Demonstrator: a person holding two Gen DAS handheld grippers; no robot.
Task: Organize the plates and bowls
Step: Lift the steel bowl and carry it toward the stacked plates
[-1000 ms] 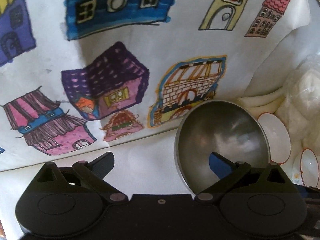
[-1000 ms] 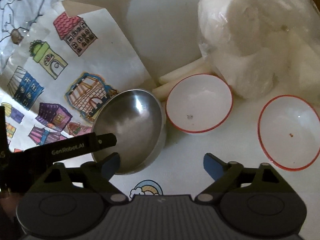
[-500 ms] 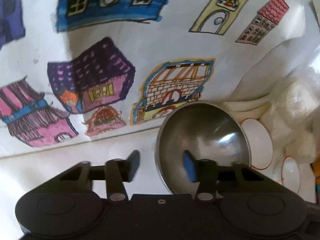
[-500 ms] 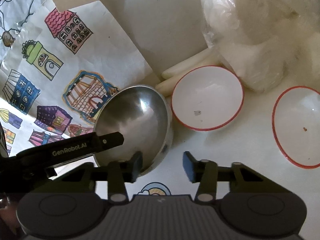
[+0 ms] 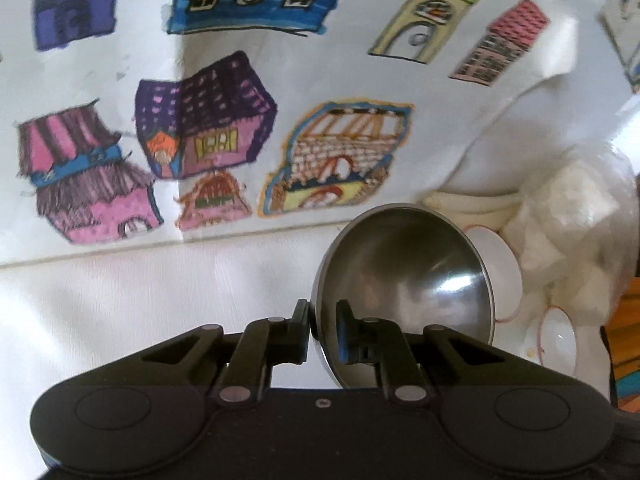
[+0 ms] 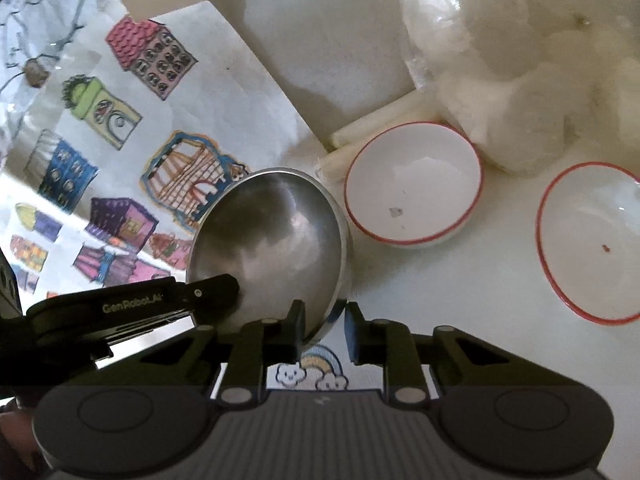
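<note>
Two grippers work one steel bowl, which sits tilted on the table by the kids' drawing sheet. Left gripper: jaws have just been closing, now nearly shut and pinching the bowl's near rim. Right gripper: jaws have also been closing, narrow gap, straddling the lower rim w/ the rim between them; firm pad contact can't be told. Step looks like the pick-up. Next move prob. needs a joint, level lift, then a spot to stack. Right view alone shows both red-rimmed bowls and the left gripper's finger inside the bowl; left view shows the pinch itself.
</note>
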